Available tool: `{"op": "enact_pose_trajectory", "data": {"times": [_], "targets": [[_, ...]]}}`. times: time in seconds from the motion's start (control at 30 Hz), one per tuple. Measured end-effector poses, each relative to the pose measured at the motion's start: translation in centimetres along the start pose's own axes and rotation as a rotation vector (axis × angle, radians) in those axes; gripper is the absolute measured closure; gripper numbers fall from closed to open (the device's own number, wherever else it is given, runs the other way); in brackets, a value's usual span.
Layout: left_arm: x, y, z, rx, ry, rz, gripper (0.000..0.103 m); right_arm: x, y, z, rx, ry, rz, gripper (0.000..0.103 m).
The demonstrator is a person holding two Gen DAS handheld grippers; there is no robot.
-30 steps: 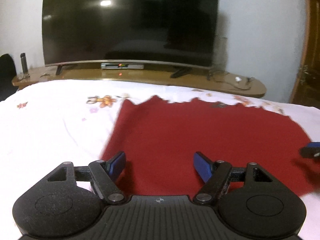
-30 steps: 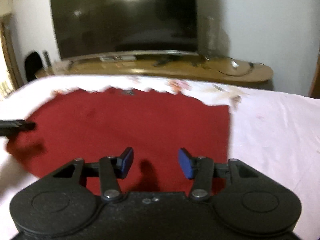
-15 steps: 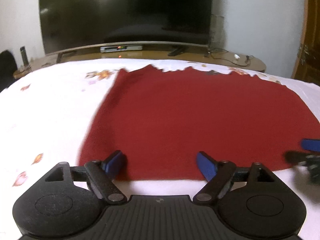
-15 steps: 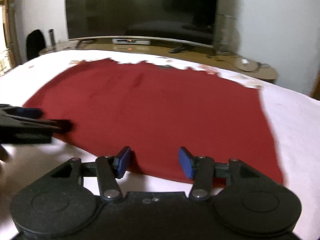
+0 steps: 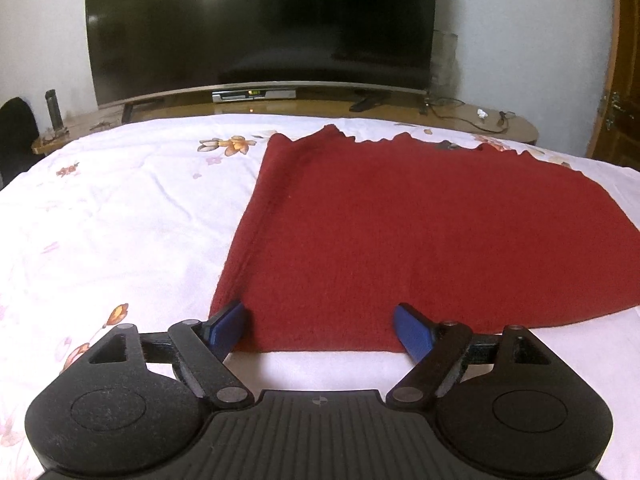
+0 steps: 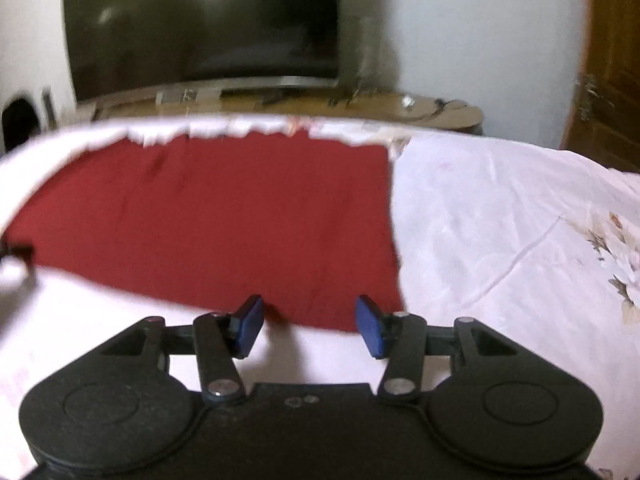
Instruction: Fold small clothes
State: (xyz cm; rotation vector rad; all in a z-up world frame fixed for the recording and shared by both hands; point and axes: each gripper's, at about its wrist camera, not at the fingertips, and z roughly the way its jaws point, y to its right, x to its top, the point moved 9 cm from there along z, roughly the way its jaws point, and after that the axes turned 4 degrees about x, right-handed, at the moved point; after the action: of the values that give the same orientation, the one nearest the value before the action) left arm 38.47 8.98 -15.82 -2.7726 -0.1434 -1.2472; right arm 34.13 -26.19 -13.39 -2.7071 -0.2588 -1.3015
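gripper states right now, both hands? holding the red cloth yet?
Left hand-held gripper: open, holding nothing; near edge of the red cloth lies between its fingers.
Right hand-held gripper: open, holding nothing, at the cloth's near corner.

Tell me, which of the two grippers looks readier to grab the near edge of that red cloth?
Probably the left gripper: its open jaws already straddle the red cloth's near hem at the corner. The right gripper, also open, sits just short of the hem.

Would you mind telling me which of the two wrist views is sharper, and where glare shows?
Left wrist view: sharp, red cloth edges crisp, a lamp glare on the television. Right wrist view: motion-blurred, cloth edges smeared, the same glare on the screen.
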Motion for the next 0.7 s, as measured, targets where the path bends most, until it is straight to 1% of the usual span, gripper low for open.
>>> {"op": "enact_pose_trajectory", "data": {"times": [0.07,0.13,0.17,0.27,0.3,0.4,0.5,0.57,0.63,0.7], "targets": [[0.0,0.0,0.0,-0.003,-0.001,0.005,0.022,0.3,1.0,0.5,-0.004,-0.001,0.046,0.054],[0.0,0.0,0.1,-0.007,-0.002,0.008,0.022,-0.2,2.3,1.9,0.009,-0.043,0.113,0.059],[0.0,0.0,0.1,-0.009,-0.002,0.009,0.022,-0.2,2.4,2.0,0.006,-0.034,0.106,0.060],[0.0,-0.1,0.1,-0.015,-0.001,0.012,0.022,-0.3,1.7,1.9,-0.036,-0.047,0.044,0.060],[0.0,-0.1,0.1,-0.015,-0.001,0.017,0.022,-0.3,1.7,1.8,-0.045,-0.043,0.047,0.060],[0.0,0.0,0.2,-0.017,0.001,0.014,0.022,-0.9,1.4,2.0,-0.054,-0.035,0.023,0.058],[-0.1,0.0,0.2,-0.020,0.009,0.017,0.022,-0.5,1.4,2.3,-0.056,-0.059,0.017,0.058],[-0.2,0.0,0.2,-0.020,0.012,0.021,0.021,-0.6,1.6,2.2,-0.048,-0.059,0.016,0.058],[-0.2,0.1,0.2,-0.022,0.014,0.018,0.021,-0.8,1.3,2.1,-0.054,-0.057,-0.019,0.058],[-0.2,0.1,0.2,-0.021,0.012,0.024,0.021,-0.8,1.3,2.1,-0.053,-0.059,-0.011,0.058]]}}
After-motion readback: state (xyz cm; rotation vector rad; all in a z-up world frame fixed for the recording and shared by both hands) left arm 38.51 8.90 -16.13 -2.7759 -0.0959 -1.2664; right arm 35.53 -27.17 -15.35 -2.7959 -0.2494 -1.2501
